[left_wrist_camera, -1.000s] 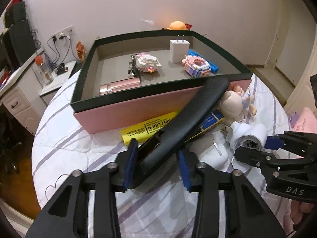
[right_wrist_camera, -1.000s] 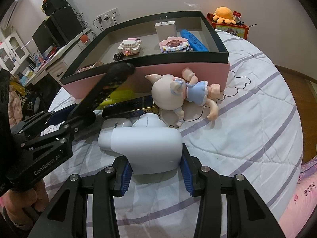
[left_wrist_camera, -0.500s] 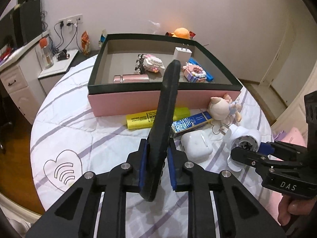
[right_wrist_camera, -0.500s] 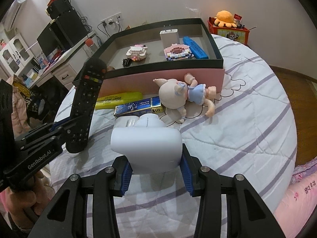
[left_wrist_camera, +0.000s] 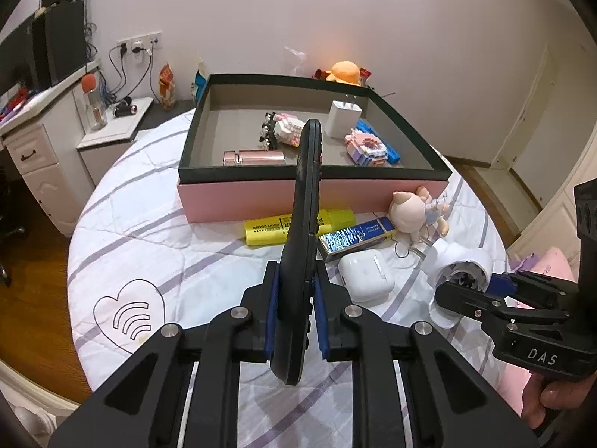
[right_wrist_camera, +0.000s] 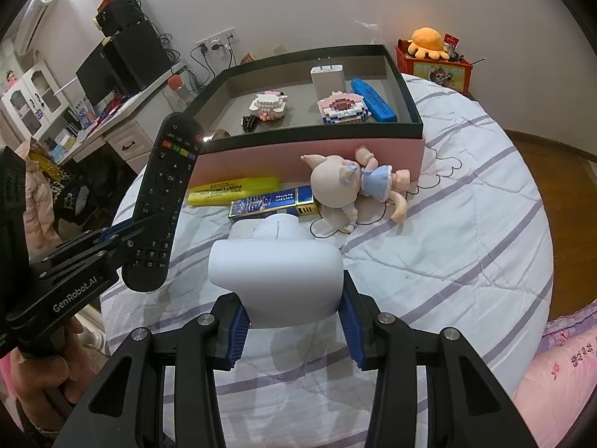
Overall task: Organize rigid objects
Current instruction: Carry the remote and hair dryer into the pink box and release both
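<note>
Behind remote (left_wrist_camera: 304,201), yellow highlighter (left_wrist_camera: 261,228) partly hidden.

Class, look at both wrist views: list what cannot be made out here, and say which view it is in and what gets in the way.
- Yellow highlighter, left wrist view: the held remote control crosses its printed label.
- Pink case in the box, right wrist view: the box wall hides nearly all of it.
- White device in the right gripper: both views show only its shell; its kind stays unclear.
</note>
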